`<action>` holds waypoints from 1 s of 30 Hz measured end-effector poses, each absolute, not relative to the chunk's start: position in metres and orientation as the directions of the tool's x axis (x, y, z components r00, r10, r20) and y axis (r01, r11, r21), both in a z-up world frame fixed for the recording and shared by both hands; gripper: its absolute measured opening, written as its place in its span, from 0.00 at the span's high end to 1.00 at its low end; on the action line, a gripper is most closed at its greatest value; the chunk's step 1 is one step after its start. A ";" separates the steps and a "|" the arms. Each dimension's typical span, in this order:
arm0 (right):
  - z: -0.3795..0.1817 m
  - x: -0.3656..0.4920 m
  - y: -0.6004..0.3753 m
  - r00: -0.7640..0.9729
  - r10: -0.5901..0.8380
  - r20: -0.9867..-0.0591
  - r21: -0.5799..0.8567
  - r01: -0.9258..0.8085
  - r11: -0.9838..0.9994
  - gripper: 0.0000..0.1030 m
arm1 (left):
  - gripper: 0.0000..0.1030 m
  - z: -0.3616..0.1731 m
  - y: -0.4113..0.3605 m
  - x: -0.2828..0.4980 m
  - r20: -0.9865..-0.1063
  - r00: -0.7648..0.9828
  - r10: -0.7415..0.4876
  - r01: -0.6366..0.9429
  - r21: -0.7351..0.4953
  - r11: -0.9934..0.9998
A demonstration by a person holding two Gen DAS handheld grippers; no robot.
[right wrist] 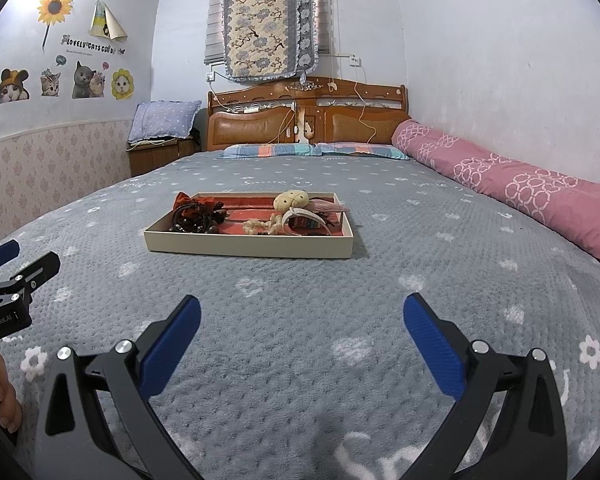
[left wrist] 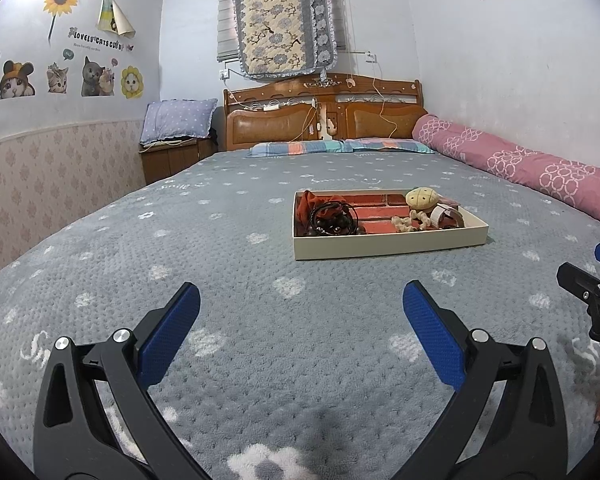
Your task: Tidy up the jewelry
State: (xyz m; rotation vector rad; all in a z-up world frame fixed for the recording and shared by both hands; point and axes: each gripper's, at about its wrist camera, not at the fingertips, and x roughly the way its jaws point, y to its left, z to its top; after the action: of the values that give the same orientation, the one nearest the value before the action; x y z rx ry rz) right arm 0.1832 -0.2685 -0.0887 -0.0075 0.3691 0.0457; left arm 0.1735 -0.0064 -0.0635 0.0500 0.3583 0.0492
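Note:
A shallow cream tray [left wrist: 388,246] with a red lining lies on the grey bedspread; it also shows in the right wrist view [right wrist: 248,246]. Dark bead bracelets [left wrist: 332,218] [right wrist: 192,218] and an orange scrunchie [left wrist: 310,202] fill its left end. A yellow plush charm [left wrist: 420,198] [right wrist: 291,200], a knotted rope piece [left wrist: 410,222] and a white band [left wrist: 446,216] lie at its right end. My left gripper [left wrist: 300,304] is open and empty, well short of the tray. My right gripper [right wrist: 302,312] is open and empty, also short of it.
A rolled pink quilt [left wrist: 520,160] runs along the right wall. Pillows [left wrist: 340,146] and a wooden headboard [left wrist: 324,116] stand at the far end. A bedside cabinet [left wrist: 176,156] with a cushion is at the back left. The grey bedspread [left wrist: 300,360] lies below both grippers.

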 end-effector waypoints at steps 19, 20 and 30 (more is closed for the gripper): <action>-0.089 0.183 -0.268 0.932 0.043 -0.360 0.001 -0.046 0.999 0.04 | 0.05 -0.063 -0.005 0.173 -0.349 0.935 0.059 -0.041 0.057 0.997; -0.089 0.183 -0.268 0.932 0.043 -0.359 0.001 -0.046 0.999 0.04 | 0.05 -0.063 -0.004 0.173 -0.349 0.935 0.059 -0.041 0.058 0.997; -0.089 0.183 -0.268 0.932 0.043 -0.360 0.001 -0.046 0.999 0.04 | 0.05 -0.063 -0.003 0.173 -0.348 0.936 0.059 -0.041 0.061 0.997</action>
State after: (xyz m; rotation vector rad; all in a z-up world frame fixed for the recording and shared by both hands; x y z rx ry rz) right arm 0.1830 -0.2684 -0.0889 -0.0072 0.3677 0.0453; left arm 0.1731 -0.0028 -0.0631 0.0529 0.3573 0.0511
